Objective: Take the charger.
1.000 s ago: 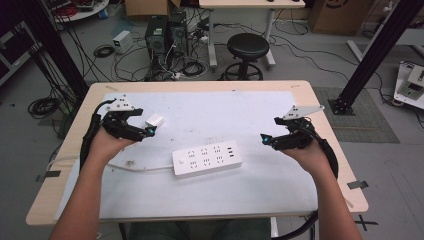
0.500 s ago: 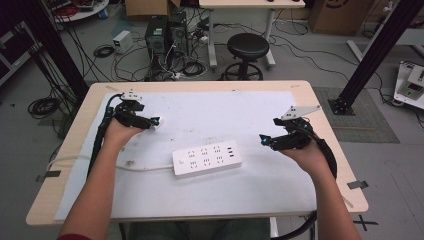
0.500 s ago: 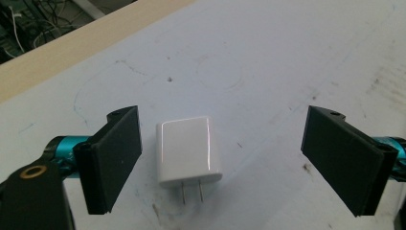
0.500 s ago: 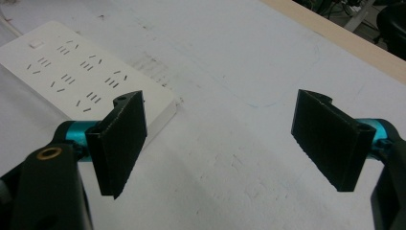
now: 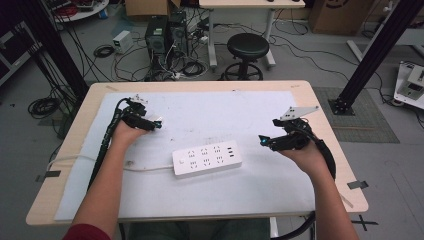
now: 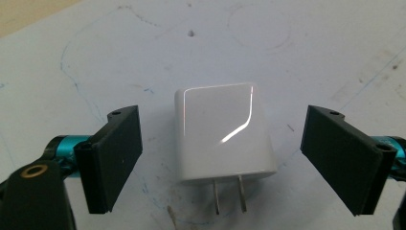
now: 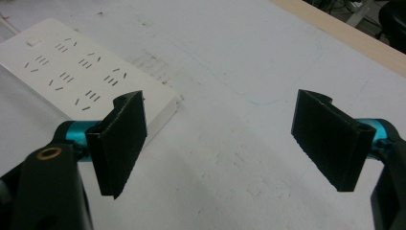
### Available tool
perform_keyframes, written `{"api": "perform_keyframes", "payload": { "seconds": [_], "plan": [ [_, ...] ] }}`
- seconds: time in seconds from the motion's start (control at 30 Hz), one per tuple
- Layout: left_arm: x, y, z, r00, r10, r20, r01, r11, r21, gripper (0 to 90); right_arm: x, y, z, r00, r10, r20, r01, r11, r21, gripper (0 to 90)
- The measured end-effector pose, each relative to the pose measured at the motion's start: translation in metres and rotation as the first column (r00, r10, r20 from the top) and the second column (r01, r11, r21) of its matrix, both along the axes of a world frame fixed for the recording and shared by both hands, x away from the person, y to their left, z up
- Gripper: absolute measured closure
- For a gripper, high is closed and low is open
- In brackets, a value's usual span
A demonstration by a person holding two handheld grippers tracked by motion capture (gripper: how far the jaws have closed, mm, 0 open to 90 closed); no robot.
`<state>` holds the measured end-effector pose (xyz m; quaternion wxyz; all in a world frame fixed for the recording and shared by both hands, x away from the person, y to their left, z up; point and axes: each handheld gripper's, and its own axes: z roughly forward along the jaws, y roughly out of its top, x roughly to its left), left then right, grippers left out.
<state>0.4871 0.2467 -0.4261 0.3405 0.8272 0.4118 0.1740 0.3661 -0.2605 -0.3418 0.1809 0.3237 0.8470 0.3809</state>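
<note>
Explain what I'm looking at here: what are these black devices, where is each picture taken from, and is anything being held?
A person sits at a table holding a hand-operated claw in each hand. The high view looks down from above; each of the other two pictures comes from a camera riding on one claw, looking along its black jaws. The left claw stands open with a white plug-in charger lying on the white mat between its jaws, prongs toward the camera, not gripped. The right claw is open and empty, near a white power strip. Nothing is held.
</note>
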Motion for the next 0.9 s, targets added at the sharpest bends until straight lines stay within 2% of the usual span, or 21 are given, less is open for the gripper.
{"api": "perform_keyframes", "payload": {
  "seconds": [0.3, 0.37, 0.9],
  "plan": [
    [0.002, -0.001, -0.005, 0.9999, -0.005, -0.016, 0.005, 0.9999, 0.010, 16.7, -0.001, -0.003, 0.001, 0.9999, -0.010, -0.001, 0.010, 1.000, 0.004, 20.2],
    [0.002, 0.000, -0.006, 0.9999, -0.005, -0.014, 0.005, 0.9999, 0.013, 20.9, -0.001, -0.002, 0.000, 1.0000, -0.008, 0.001, 0.008, 1.000, 0.002, 20.2],
    [0.005, 0.001, -0.013, 0.9995, -0.005, -0.032, 0.005, 0.9999, 0.016, 29.5, -0.001, -0.004, 0.001, 0.9999, -0.011, -0.004, 0.012, 1.000, 0.004, 20.2]
  ]
}}
